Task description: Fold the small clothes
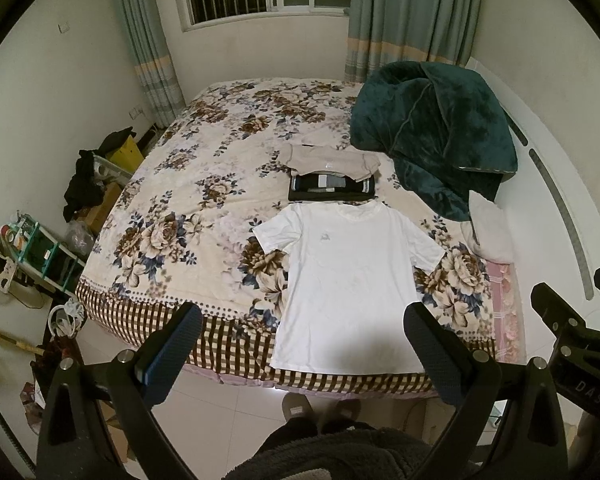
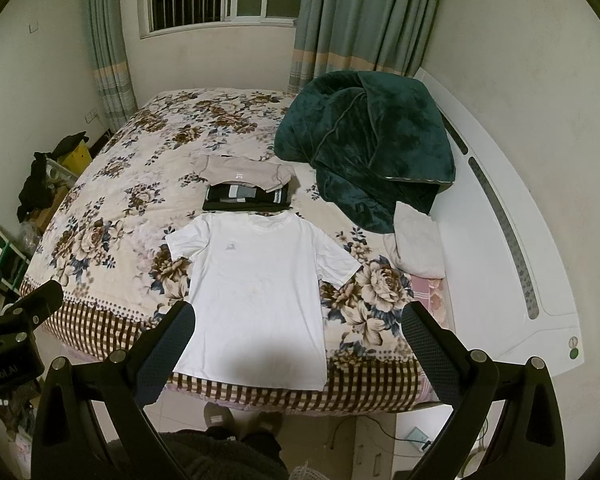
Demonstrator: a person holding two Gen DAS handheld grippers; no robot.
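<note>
At the far left, on the floor beside the bed, stands a cluttered green rack [image 1: 40, 256] with boxes and dark clothes behind it; it plays no part in the task. The left gripper [image 1: 300, 344] hangs above the near edge of the bed [image 1: 172, 184], its jaws wide apart and holding nothing.

In the middle of the flowered bed cover lies the white T-shirt [image 1: 348, 280]. It is spread flat, front up, with the collar away from the person and the hem at the checked border, both sleeves out to the sides. No fold is made in it yet. Just behind its collar there is a dark striped garment [image 1: 330, 188], folded into a neat rectangle, and a beige shirt [image 1: 332, 162] which lies partly on top of it and looks folded too. So I judge that two pieces are done and the white one is next; it needs the sleeves brought in and then the body doubled.

The right gripper [image 2: 298, 344] is also over the near edge, with jaws apart and empty. Further right, a green plush blanket [image 1: 432, 136] is heaped near the headboard, and a pale pillow [image 2: 416, 240] lies just beside it.
</note>
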